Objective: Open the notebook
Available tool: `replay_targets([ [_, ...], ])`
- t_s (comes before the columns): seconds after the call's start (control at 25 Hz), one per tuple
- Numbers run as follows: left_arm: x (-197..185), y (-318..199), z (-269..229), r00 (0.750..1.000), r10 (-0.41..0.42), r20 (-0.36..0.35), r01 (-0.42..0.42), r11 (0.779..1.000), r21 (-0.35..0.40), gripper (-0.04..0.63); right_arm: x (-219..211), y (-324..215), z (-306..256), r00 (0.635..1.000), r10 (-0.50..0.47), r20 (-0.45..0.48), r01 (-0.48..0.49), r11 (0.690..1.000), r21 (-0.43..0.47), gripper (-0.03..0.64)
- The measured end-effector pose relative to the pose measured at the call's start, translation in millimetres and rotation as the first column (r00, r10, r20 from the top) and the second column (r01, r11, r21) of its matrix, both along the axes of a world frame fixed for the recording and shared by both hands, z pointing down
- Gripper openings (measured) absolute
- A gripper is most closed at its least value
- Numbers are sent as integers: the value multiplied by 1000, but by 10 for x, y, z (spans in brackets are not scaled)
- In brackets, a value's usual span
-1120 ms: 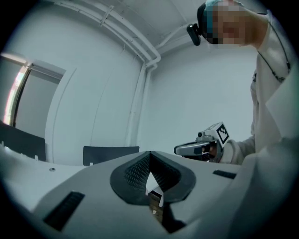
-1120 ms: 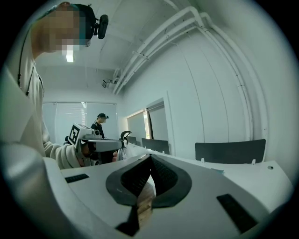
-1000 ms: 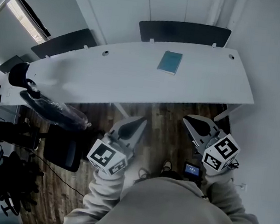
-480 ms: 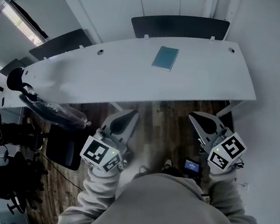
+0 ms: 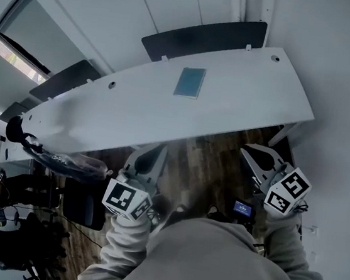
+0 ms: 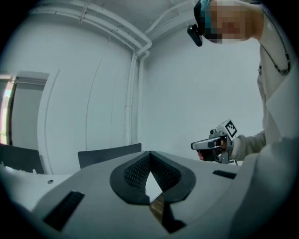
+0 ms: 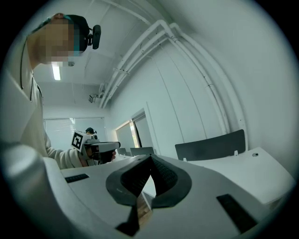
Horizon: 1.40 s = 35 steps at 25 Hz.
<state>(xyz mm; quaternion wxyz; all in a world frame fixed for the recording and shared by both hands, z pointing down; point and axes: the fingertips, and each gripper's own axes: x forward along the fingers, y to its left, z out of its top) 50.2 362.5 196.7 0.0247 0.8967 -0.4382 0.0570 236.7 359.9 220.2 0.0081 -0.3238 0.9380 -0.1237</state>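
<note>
Both shut: left claw (image 6: 150, 154), right claw (image 7: 150, 158); head view alone shows notebook (image 5: 189, 82).

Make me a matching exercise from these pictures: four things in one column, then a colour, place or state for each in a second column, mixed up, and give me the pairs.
Column one:
1. notebook
2. desk
3. chair past the notebook
4. right hand-held gripper

Column two:
A. white, long, bears the notebook
B. shut, empty, short of the desk
C. dark, at the desk's far edge
D. teal, closed, lying flat

Pairs: 1-D, 2-A, 3-C, 4-B
</note>
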Motion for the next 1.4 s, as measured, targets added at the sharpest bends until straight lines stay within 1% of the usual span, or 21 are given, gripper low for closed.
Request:
replay_targets([
  [0.12,0,-141,-96,1000,-1,-1,1,1000,17,-2,142,-75,-6,1000,20,6,-20,1000,7,20],
  [0.24,34,-276,-75,1000,-2,-15,2,1000,18,-2,190,-132,68,1000,21,-4,-21,1000,-1,20],
  [0.32,88,-355,-31,1000,20,-13,-19,1000,23,-2,202,-206,91,1000,25,-10,-25,1000,-1,20],
  [0.4,110,-454,-13,999,44,-12,-44,998,36,-2,171,-297,56,999,29,-17,-28,999,17,20],
  [0.56,101,-745,7,995,91,-47,-88,993,73,-2,84,-450,20,995,44,-85,-39,997,67,20],
  [0.68,38,-1052,93,991,115,-75,-109,991,80,-2,78,-643,109,992,92,-86,-88,995,44,20],
  [0.76,4,-1248,136,985,131,-108,-123,990,75,-2,46,-770,118,991,114,-69,-112,993,28,20],
  [0.84,-16,-1416,161,981,141,-130,-133,989,66,-2,-31,-891,89,991,111,-75,-110,994,26,20],
  [1.0,-98,-1707,208,982,127,-137,-122,992,42,-2,-179,-1101,72,990,78,-118,-76,997,27,20],
  [1.08,-170,-1782,249,983,122,-135,-119,992,32,-2,-215,-1162,130,991,71,-114,-71,997,7,20],
  [1.2,-249,-1819,329,982,125,-141,-126,992,-2,-2,-245,-1217,254,992,61,-109,-66,997,-36,20],
  [1.32,-356,-1920,426,984,98,-152,-104,994,-31,-2,-311,-1361,342,994,52,-100,-59,996,-67,20],
  [1.4,-399,-1989,487,980,116,-160,-125,991,-50,-2,-395,-1497,376,994,44,-103,-52,996,-74,20],
])
